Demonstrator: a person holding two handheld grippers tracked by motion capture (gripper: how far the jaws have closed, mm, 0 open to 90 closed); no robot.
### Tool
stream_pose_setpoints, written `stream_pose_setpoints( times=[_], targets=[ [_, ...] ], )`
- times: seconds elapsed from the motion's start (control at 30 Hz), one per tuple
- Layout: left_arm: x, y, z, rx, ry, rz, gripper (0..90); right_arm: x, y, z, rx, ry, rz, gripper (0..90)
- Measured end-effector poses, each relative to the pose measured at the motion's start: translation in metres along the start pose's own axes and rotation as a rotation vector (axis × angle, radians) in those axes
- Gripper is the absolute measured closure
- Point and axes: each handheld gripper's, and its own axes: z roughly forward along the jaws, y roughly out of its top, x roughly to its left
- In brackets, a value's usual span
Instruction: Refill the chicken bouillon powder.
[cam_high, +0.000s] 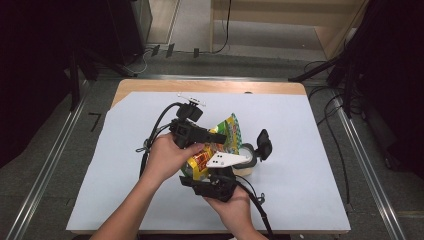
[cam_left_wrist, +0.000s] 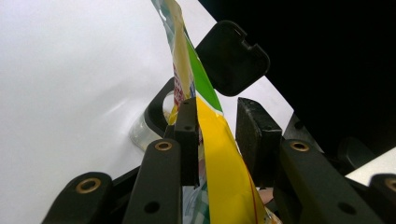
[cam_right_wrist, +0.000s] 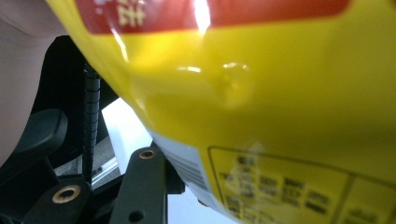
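Note:
A yellow and green snack bag (cam_high: 226, 131) is held up over the white sheet between both grippers. My left gripper (cam_high: 220, 137) comes in from the left and is shut on the bag's upper edge. In the left gripper view the bag (cam_left_wrist: 219, 158) runs between the two pads, tight against the left one. My right gripper (cam_high: 207, 172) grips the bag's lower end from the near side. In the right gripper view the bag (cam_right_wrist: 261, 93) lies against one finger (cam_right_wrist: 142, 186) and hides the other.
A clear round container (cam_high: 248, 152) with a black rim stands just right of the bag, its black lid (cam_high: 263, 144) flipped up. The left gripper view has the lid (cam_left_wrist: 232, 58) behind the bag. The white sheet (cam_high: 300, 175) covers the wooden table (cam_high: 210, 86).

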Motion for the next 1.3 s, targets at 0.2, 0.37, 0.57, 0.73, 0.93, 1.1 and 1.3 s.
stream_pose_setpoints(
  times=[0.2,0.37,0.57,0.73,0.93,1.1,1.3],
  targets=[
    [0.0028,-0.0005,-0.0002,0.002,-0.008,-0.010,70.6,-0.0005,0.0012,-0.0001,0.013,0.003,0.004,65.7],
    [0.0029,-0.0005,-0.0003,0.002,-0.011,-0.009,70.4,-0.0006,0.0015,-0.0002,0.017,0.002,0.001,65.7],
    [0.0017,-0.0008,-0.0001,0.002,-0.001,-0.005,71.5,-0.0007,0.0012,-0.0003,0.016,0.004,0.001,65.7],
    [0.0019,-0.0007,-0.0001,0.003,-0.001,-0.006,71.8,-0.0008,0.0011,-0.0002,0.017,0.003,-0.001,65.7],
    [0.0029,-0.0003,0.0000,0.012,-0.008,-0.009,72.5,-0.0006,0.0015,-0.0004,0.019,0.005,0.005,65.8],
    [0.0030,0.0001,0.0003,0.021,-0.009,-0.006,73.5,-0.0002,0.0014,-0.0005,0.021,0.004,0.002,65.8],
    [0.0029,-0.0001,0.0013,0.035,-0.016,0.006,73.4,-0.0009,0.0010,-0.0002,0.027,-0.002,0.000,66.1]
  ],
)
